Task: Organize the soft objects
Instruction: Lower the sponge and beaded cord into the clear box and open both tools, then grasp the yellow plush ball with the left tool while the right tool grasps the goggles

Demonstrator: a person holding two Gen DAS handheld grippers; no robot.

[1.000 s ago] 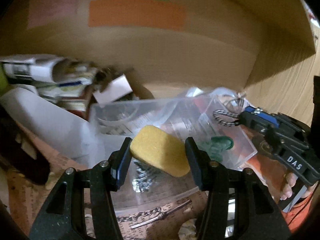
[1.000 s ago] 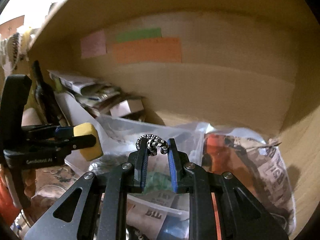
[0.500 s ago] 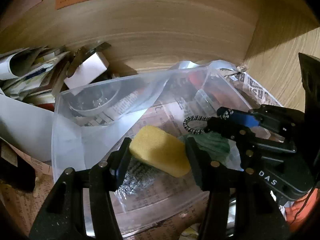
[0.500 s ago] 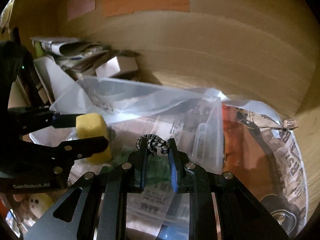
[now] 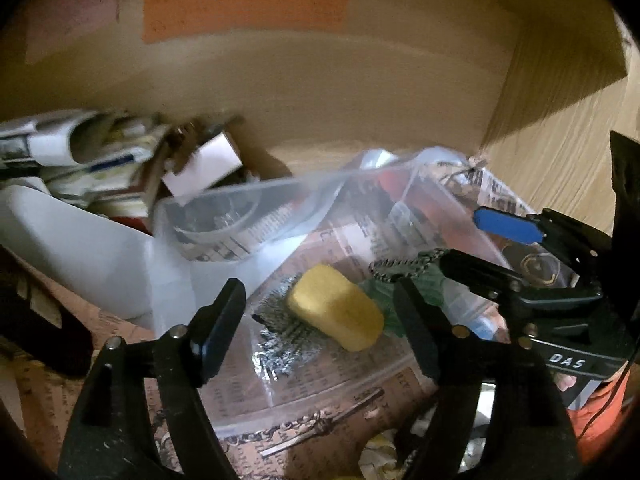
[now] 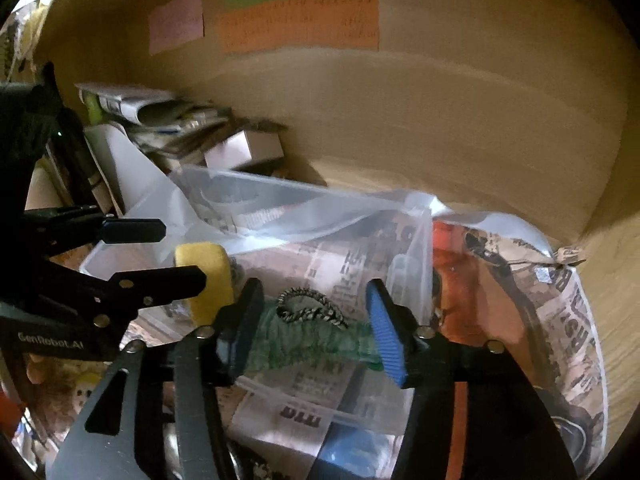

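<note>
Both tools, left (image 5: 316,320) and right (image 6: 312,324), have released; sponge (image 5: 334,312) lies between left's spread jaws.

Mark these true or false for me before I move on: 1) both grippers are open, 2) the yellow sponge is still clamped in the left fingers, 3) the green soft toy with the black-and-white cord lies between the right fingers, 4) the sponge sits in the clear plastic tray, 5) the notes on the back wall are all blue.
1. Left gripper and right gripper are both open: true.
2. The yellow foam sponge is clamped: false; it lies loose, clear of both fingers.
3. The green soft toy with the black-and-white cord lies between the right fingers: true, ungripped.
4. The sponge sits in the clear plastic tray: true.
5. The wall notes are blue: false; the paper notes are pink, green and orange.
</note>
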